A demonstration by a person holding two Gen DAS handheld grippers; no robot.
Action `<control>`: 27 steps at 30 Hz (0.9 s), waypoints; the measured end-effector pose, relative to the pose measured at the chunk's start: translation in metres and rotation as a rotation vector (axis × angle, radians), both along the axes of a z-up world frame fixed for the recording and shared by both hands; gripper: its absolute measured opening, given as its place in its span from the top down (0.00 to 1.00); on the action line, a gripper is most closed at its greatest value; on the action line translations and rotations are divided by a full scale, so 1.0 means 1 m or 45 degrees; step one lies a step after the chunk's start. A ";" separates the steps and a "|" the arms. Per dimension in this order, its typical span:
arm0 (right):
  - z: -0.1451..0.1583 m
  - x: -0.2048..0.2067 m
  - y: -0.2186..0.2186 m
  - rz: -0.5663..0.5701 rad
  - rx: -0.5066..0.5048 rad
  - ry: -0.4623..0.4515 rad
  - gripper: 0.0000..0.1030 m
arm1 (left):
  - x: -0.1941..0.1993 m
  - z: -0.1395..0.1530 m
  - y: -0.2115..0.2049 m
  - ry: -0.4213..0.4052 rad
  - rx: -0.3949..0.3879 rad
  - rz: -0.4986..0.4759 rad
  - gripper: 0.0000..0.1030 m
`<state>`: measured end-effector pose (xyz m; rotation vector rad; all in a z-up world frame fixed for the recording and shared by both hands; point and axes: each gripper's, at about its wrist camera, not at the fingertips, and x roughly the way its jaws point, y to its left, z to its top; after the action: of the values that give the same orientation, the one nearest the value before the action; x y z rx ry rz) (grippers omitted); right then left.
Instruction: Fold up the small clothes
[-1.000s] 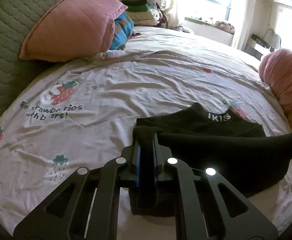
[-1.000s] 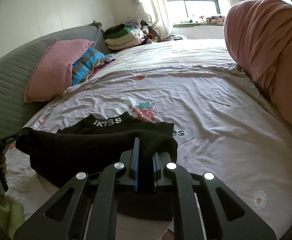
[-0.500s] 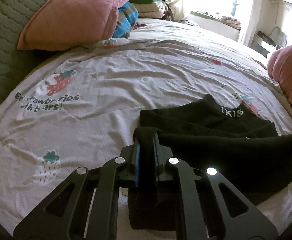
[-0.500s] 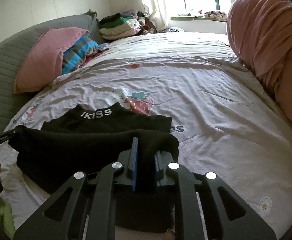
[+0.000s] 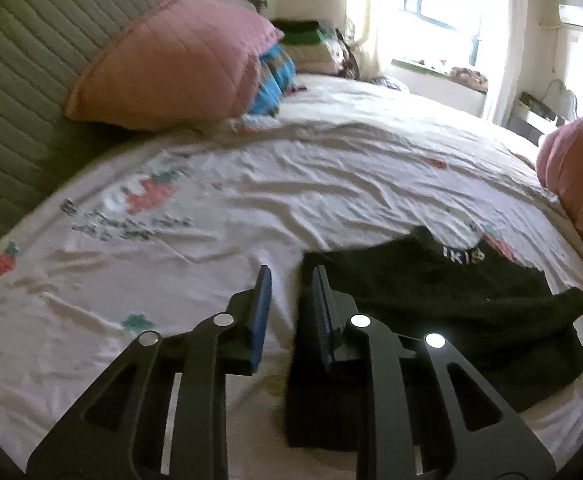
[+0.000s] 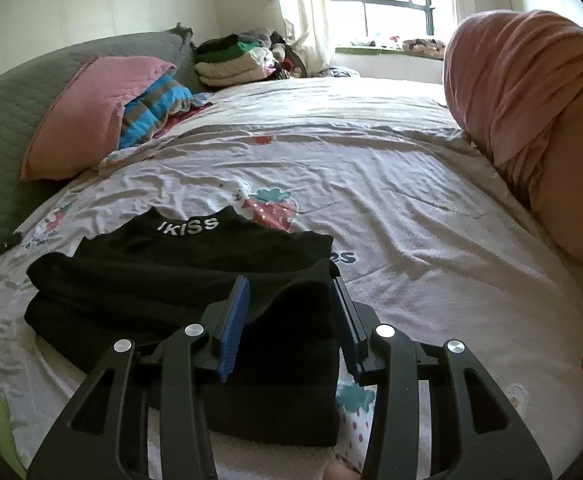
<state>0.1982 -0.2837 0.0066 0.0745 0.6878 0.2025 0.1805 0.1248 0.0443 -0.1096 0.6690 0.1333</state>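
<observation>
A small black garment [image 5: 451,312] with white "IKISS" lettering on its waistband lies folded over on the strawberry-print bedsheet [image 5: 251,184]. It also shows in the right wrist view [image 6: 179,280]. My left gripper [image 5: 289,276] is open at the garment's left edge, its right finger against the cloth, holding nothing. My right gripper [image 6: 289,284] is open over the garment's right end, with black cloth lying loose between its jaws.
A pink pillow [image 5: 171,64] and striped blue cloth [image 5: 275,76] lean on the grey quilted headboard [image 5: 19,80]. A pink rolled blanket [image 6: 531,112] lies along the right. A stack of folded clothes [image 6: 235,60] sits at the far end by the window.
Both grippers were shut on the black garment's folded edge and have opened. The lifted edge now lies down on the garment.
</observation>
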 end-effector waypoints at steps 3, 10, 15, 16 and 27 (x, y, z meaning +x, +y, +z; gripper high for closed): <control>0.001 -0.009 0.004 0.032 -0.003 -0.003 0.64 | -0.008 0.005 0.002 -0.002 -0.035 -0.037 0.87; -0.016 -0.026 0.029 0.169 -0.067 0.086 0.78 | -0.018 -0.017 -0.022 0.124 -0.048 -0.186 0.87; -0.033 -0.029 0.036 0.175 -0.098 0.148 0.80 | -0.025 -0.045 -0.046 0.229 0.005 -0.284 0.87; -0.039 -0.028 0.037 0.171 -0.110 0.171 0.83 | -0.026 -0.048 -0.049 0.235 0.022 -0.285 0.87; -0.068 0.003 0.046 0.134 -0.202 0.240 0.83 | -0.010 -0.073 -0.062 0.294 0.129 -0.276 0.87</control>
<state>0.2015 -0.2378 -0.0615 -0.0960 0.8945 0.2433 0.1708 0.0631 -0.0289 0.0775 0.8978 -0.0299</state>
